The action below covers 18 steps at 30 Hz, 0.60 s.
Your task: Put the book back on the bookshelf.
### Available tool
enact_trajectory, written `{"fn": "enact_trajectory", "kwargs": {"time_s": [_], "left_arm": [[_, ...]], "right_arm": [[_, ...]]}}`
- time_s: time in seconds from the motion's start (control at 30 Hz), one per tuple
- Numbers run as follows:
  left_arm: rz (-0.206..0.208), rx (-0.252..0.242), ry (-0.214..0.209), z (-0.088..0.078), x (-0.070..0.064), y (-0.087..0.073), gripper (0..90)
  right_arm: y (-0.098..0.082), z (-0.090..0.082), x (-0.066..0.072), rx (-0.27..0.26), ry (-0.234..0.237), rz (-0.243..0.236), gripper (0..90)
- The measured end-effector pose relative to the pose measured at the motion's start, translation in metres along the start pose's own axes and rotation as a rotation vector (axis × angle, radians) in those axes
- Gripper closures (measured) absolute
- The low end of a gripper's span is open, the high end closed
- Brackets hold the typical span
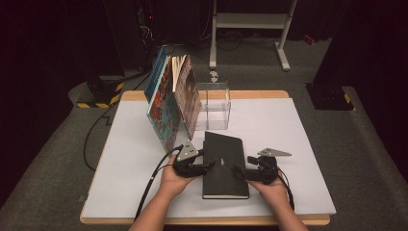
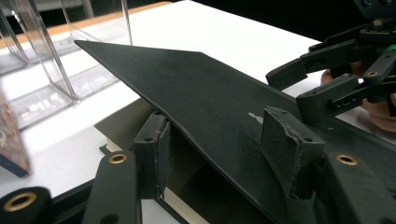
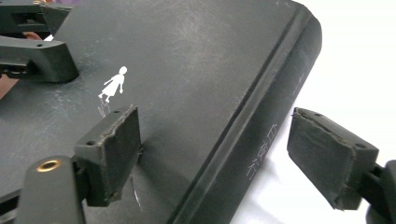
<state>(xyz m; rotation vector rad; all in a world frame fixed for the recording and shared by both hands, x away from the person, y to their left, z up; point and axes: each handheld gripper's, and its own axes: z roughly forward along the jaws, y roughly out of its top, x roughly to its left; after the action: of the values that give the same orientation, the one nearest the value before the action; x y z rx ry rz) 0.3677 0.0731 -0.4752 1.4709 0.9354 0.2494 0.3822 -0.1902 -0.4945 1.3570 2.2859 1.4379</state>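
High view: black book (image 1: 224, 164) lies flat near front of white table (image 1: 298, 144), left gripper (image 1: 206, 166) at its left edge, right gripper (image 1: 239, 172) at its right edge. Clear box (image 1: 213, 105) and leaning books (image 1: 174, 101) behind.

Left gripper view: jaws part-open, straddling raised front cover (image 2: 201, 93), one jaw under it, one above; whether pads press it unclear.

Right gripper view: jaws wide apart astride spine (image 3: 261, 126), one pad resting on cover, other clear of book.

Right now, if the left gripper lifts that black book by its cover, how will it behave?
The black book will likely flop open: the cover is already raised off the pages. It looks thick, probably heavy for a grip on the cover alone. Its matte surface should resist slipping.
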Motion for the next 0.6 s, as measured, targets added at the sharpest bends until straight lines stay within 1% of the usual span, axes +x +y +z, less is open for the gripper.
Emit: {"fn": "enact_trajectory", "kwargs": {"time_s": [0.07, 0.17, 0.33, 0.4, 0.43, 0.57, 0.6], "left_arm": [[0.008, -0.011, -0.009, -0.001, -0.002, 0.001, 46.7], [0.023, -0.021, -0.011, -0.002, -0.005, 0.002, 48.7], [0.064, -0.037, -0.022, -0.004, -0.010, 0.003, 48.9], [0.086, -0.039, -0.022, -0.005, -0.012, 0.004, 49.0], [0.103, -0.040, -0.024, -0.006, -0.013, 0.005, 49.0], [0.134, -0.051, -0.027, -0.008, -0.017, 0.005, 49.1], [0.134, -0.056, -0.027, -0.008, -0.018, 0.005, 49.1]], "right_arm": [[0.000, 0.000, -0.001, 0.002, 0.004, 0.011, 14.4], [0.001, 0.000, -0.001, 0.001, 0.007, 0.017, 14.0], [0.002, -0.002, 0.000, 0.001, 0.008, 0.009, 13.9], [0.003, -0.002, 0.000, -0.003, 0.016, 0.011, 13.5], [0.003, -0.002, -0.001, -0.004, 0.019, 0.012, 13.2], [0.003, -0.003, -0.003, -0.004, 0.043, 0.031, 10.9], [0.003, -0.003, -0.003, -0.004, 0.048, 0.038, 10.1]]}}
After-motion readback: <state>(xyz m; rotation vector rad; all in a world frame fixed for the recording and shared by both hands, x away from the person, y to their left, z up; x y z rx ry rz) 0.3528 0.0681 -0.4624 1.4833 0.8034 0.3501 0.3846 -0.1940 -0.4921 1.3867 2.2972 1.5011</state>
